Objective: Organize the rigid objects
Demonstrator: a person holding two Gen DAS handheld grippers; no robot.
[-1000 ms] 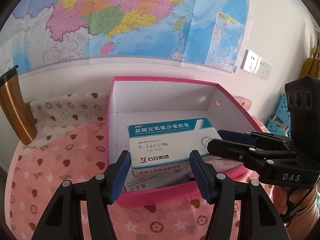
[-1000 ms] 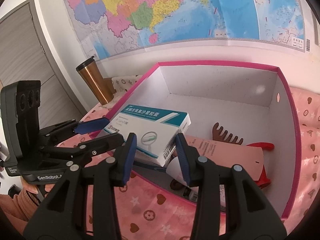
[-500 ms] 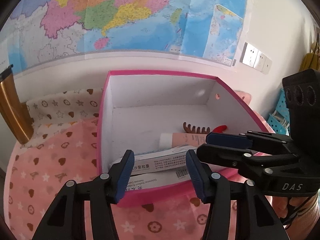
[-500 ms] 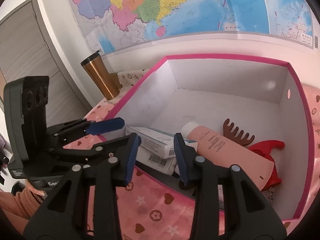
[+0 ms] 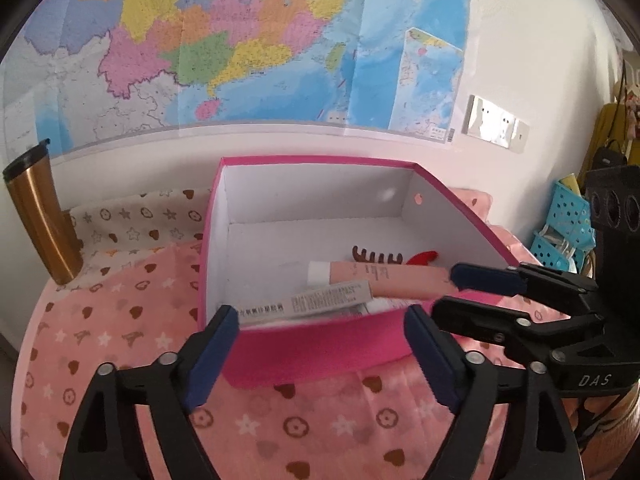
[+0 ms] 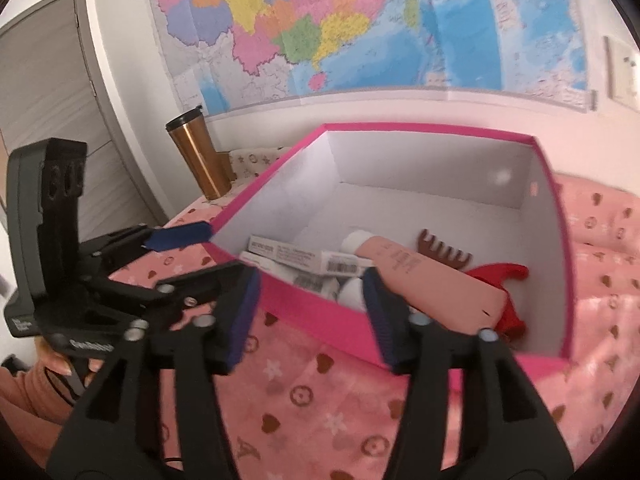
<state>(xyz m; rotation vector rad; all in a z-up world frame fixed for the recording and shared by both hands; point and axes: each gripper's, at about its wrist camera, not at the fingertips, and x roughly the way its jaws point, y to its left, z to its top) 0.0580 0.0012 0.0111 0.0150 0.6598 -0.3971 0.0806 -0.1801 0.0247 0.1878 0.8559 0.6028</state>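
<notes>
A pink box [image 5: 320, 350] with white inside walls stands on the pink patterned cloth; it also shows in the right wrist view [image 6: 316, 314]. Inside lie white medicine boxes [image 5: 316, 302] [image 6: 304, 258], a pink tube [image 5: 384, 282] [image 6: 424, 276], a brown comb [image 5: 376, 257] [image 6: 444, 254] and a red piece [image 5: 424, 257] [image 6: 500, 272]. My left gripper [image 5: 322, 332] is open and empty at the box's near wall. My right gripper [image 6: 310, 304] is open and empty at the box's near corner. Each gripper shows in the other's view.
A copper travel mug [image 5: 38, 216] [image 6: 198, 152] stands at the back left by the wall. A map [image 5: 240, 48] hangs on the wall. Blue baskets [image 5: 560, 224] sit at the right. A grey door [image 6: 52, 100] is at the far left.
Both grippers held the teal-and-white medicine box over the pink box, lowered it in and opened. It now lies inside, and both grippers have drawn back to the near wall.
</notes>
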